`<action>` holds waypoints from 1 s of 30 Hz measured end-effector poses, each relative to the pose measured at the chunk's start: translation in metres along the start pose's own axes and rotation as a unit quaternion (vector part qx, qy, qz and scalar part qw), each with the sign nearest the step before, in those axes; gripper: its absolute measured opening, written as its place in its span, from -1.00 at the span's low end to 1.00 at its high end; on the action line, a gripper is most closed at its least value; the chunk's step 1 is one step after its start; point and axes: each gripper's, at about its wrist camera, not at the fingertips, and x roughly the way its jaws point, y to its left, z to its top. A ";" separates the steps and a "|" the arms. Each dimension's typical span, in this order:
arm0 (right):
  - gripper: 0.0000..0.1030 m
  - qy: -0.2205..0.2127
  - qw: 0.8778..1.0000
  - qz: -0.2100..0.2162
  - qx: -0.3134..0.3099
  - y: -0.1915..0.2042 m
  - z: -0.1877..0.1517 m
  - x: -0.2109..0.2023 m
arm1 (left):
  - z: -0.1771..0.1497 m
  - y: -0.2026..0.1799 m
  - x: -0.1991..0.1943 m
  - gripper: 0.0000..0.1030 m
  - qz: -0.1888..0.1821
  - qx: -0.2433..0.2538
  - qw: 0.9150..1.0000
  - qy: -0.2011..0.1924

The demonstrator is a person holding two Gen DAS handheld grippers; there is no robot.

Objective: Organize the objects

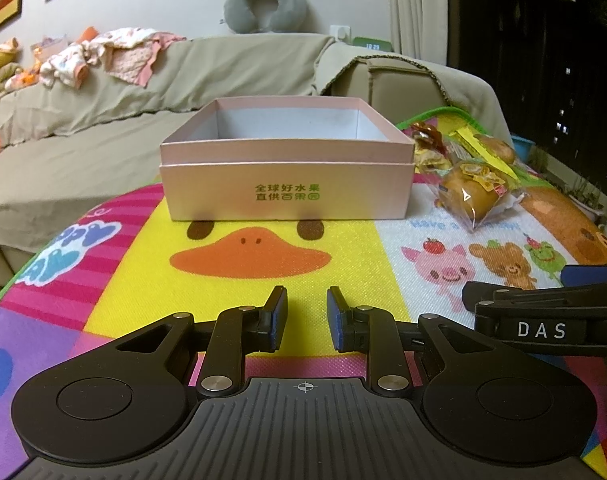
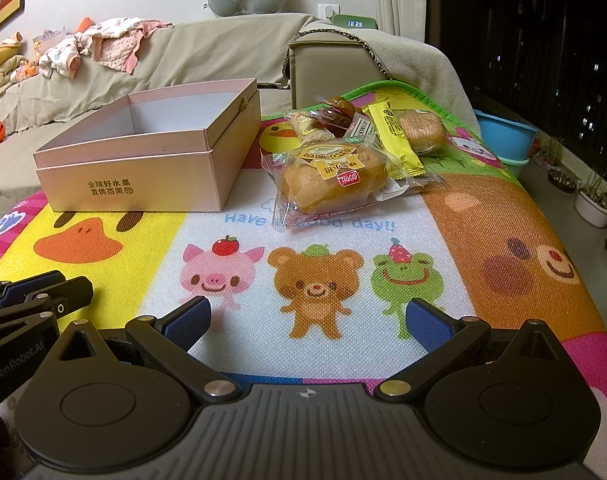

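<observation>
Both claws empty, parted: left claw [image 1: 306,318] narrowly, right claw [image 2: 307,320] wide. Open pink cardboard box [image 2: 143,152] centre-left; crinkly clear-wrapped bread buns [image 2: 335,176] heaped beside, centre frame. Risk: slick wrappers slipping, bun squashed.

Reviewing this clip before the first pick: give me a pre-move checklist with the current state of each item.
1. Pink box open, with no lid on it: ok.
2. Box floor free of items: cannot tell, only the inner walls show.
3. Wrapped bun at the front of the snack pile, nothing on top: ok.
4. Right gripper open wide, nothing between its jaws: ok.
5. Left gripper jaws apart and holding nothing: ok.
6. Yellow packet clear of the bun: not ok, it lies against the bun's wrapper.
</observation>
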 end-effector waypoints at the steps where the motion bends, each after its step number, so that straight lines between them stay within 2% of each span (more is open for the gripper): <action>1: 1.00 0.000 1.000 -0.001 -0.001 0.002 0.000 0.000 | 0.000 0.000 0.000 -0.51 0.000 0.000 1.000 0.000; 17: 1.00 0.005 1.000 0.007 0.002 0.000 -0.002 0.000 | 0.000 0.000 0.000 -0.51 0.003 0.000 1.000 0.000; 20: 1.00 0.035 0.999 0.014 0.004 -0.002 0.007 0.002 | 0.001 -0.001 -0.001 -0.50 0.001 -0.001 1.000 0.002; 23: 1.00 0.075 0.997 0.018 -0.009 -0.003 0.015 0.007 | 0.009 -0.001 0.001 -0.50 -0.003 0.012 1.000 0.025; 27: 1.00 0.135 0.990 0.027 -0.017 -0.004 0.031 0.017 | 0.034 0.003 0.005 -0.50 0.001 0.021 0.997 0.078; 30: 1.00 0.181 0.983 0.035 -0.025 -0.004 0.042 0.025 | 0.059 0.009 -0.003 -0.50 0.021 0.024 0.996 0.078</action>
